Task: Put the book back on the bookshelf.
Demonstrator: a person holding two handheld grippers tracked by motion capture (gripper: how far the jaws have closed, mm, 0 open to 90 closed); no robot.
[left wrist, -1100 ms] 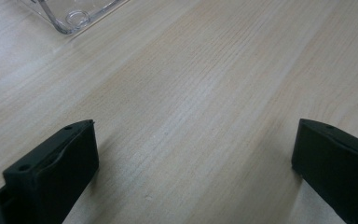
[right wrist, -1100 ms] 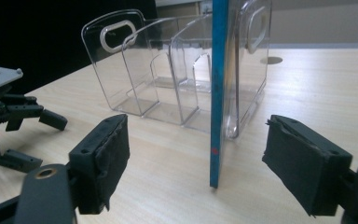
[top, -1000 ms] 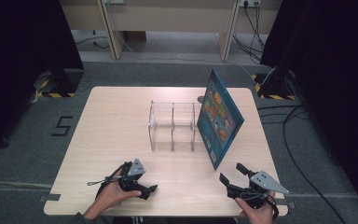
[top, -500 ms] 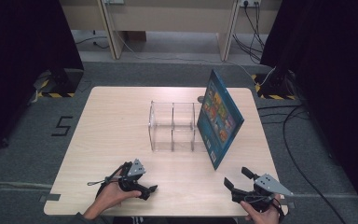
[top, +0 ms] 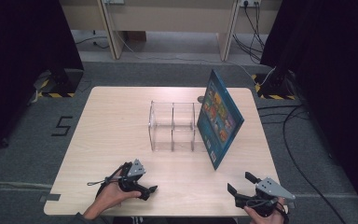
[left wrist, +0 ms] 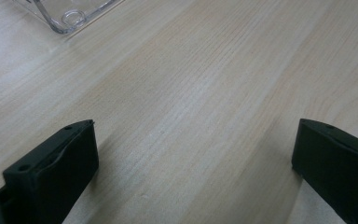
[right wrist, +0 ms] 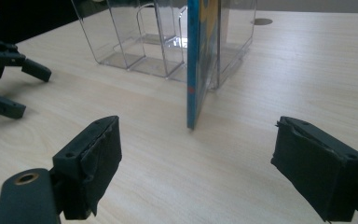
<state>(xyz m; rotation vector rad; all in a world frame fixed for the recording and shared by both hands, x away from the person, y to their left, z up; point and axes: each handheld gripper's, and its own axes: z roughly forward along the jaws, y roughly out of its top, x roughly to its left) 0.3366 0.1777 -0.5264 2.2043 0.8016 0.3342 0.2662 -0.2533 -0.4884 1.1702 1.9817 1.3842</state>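
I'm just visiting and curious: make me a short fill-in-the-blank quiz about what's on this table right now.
1. The blue book leans against the clear rack's ____ end, seen from the person's side.
2. The jaws of the right hand-held gripper are ____, holding nothing.
3. The clear rack's compartments hold ____ books.
4. The left hand-held gripper rests on the wooden ____.

Missing words: right; open; no; table

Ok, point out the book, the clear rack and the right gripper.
book (top: 220, 116), high view, front cover.
clear rack (top: 173, 127), high view, middle divider.
right gripper (top: 242, 184), high view, between its open jaws.
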